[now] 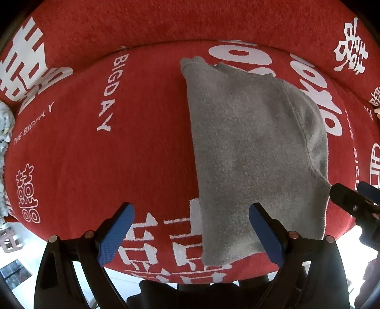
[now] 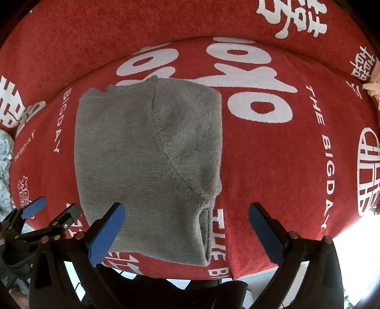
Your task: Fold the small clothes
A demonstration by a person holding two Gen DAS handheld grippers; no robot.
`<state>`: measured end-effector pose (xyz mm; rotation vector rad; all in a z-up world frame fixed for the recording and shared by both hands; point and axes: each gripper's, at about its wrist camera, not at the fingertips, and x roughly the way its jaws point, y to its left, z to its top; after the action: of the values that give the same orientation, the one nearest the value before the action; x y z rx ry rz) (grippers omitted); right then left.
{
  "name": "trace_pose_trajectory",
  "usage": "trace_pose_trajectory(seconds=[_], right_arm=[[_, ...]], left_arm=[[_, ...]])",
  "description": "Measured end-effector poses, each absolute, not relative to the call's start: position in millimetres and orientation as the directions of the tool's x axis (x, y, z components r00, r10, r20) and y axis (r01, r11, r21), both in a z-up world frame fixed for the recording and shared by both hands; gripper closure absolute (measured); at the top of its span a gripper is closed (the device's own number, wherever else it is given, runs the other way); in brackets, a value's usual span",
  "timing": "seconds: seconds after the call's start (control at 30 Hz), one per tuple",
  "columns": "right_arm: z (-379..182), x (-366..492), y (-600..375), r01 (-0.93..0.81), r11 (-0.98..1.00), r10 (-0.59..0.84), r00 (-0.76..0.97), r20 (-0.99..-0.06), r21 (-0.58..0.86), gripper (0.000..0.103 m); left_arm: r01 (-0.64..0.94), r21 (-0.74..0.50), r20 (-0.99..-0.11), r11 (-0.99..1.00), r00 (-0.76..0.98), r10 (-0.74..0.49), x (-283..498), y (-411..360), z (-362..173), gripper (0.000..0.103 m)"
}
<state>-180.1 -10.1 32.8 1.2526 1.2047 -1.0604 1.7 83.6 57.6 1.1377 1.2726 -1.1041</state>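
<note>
We found the grey garment lying flat on the red blanket, already folded lengthwise into a narrow panel. Both the left tool and the right tool hovered wide and empty; a crosswise fold likely remained.

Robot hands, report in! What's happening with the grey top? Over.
Left gripper open, right gripper open. Grey top folded on red blanket. Nothing in the way.

I see a red cover with white lettering spread over a cushioned surface, its raised back edge beyond. Below the cover's near edge, a bright pale floor glares with light.
</note>
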Motion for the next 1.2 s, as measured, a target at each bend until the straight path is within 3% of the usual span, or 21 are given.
trace_pose_trajectory(seconds=[1.2], right_arm=[[37.6,-166.4,-10.0,0.995,0.103,0.004,0.010,-1.000,0.011,0.000]], left_arm=[[0.991,0.057,-0.998,0.118,0.055,0.014,8.8,86.5,57.4,0.005]])
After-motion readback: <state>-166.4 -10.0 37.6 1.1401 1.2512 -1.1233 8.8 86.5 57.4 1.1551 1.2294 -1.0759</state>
